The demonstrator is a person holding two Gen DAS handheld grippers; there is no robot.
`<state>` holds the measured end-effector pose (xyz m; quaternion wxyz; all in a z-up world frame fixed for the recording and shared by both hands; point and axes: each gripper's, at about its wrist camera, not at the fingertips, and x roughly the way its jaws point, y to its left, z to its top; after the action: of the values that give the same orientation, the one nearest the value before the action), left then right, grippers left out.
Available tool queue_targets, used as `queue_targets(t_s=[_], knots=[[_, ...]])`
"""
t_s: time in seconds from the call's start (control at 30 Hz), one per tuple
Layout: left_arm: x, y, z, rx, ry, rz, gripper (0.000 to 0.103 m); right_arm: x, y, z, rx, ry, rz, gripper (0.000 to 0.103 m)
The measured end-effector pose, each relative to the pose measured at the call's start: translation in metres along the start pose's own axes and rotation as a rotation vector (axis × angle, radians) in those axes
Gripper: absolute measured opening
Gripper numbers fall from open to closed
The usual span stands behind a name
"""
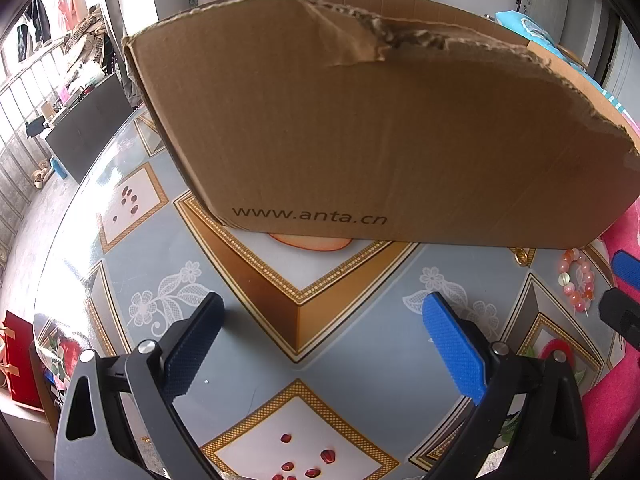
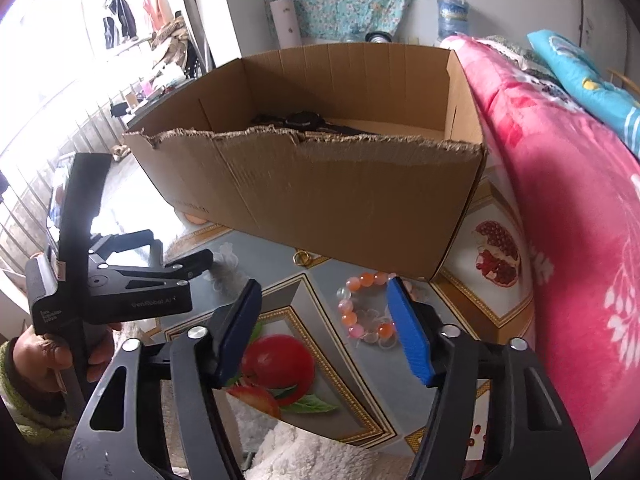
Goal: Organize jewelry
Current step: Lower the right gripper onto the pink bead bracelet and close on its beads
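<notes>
Bead bracelet point(image 2: 366, 312): a closed loop of orange, pink and clear beads, lying flat on the desk point(image 2: 280, 304); a ring shape slightly longer from the carton toward the camera, pointing no particular way. It lies just in front of the carton's near right corner, apart from the wall.

Gold ring point(image 2: 301, 258): small, on the desk at the foot of the carton's front wall, left of the bracelet.

Right tongs point(image 2: 322, 322): blue pads apart, nothing pressed between them. The bracelet lies below, between the pads, its right edge hidden behind the right pad.

Left tongs point(image 1: 322, 344): pads wide apart, empty, over the patterned desk cover well left of the bracelet point(image 1: 578, 282).

Cardboard carton point(image 2: 320, 184): open-topped, front rim torn, a dark item inside.

Pink blanket point(image 2: 568, 200): to the carton's right.
</notes>
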<state>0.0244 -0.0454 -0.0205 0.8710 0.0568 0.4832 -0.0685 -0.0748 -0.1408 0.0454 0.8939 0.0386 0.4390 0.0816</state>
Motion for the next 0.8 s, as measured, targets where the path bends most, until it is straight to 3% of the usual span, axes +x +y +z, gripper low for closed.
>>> queue_targets(t_s=[0.5,0.8], knots=[[-0.001,0.000,-0.001,-0.002,0.005,0.003,0.097,0.039,-0.005,0.004,-0.025,0.135,-0.074,0.021],[0.000,-0.001,-0.001,-0.001,0.008,0.008,0.097,0.040,-0.013,0.007,-0.023,0.143,-0.107,0.008]])
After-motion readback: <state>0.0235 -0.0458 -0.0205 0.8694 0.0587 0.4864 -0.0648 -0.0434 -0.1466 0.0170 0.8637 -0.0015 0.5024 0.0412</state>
